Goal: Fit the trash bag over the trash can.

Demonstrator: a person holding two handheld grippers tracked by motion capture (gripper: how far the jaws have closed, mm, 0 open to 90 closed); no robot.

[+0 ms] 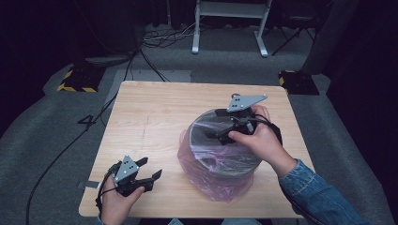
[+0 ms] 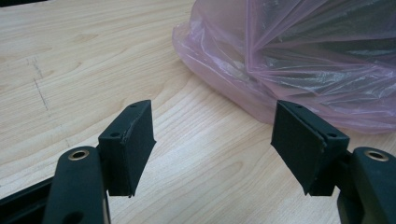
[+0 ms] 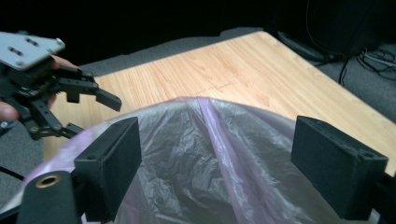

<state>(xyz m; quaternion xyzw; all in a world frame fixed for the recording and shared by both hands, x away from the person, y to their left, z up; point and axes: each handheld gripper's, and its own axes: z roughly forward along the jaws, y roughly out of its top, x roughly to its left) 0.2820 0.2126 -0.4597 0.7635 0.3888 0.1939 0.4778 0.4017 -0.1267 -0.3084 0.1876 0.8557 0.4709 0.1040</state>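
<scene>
Both grippers, left (image 1: pixel 152 169) and right (image 1: pixel 220 136), gaped empty; the bag (image 1: pixel 206 180) looked thin, slippery, best pinched at its rim.

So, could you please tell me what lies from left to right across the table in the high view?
left gripper → pink plastic bag over the bin → right gripper above the bin's opening, on the wooden table.
</scene>
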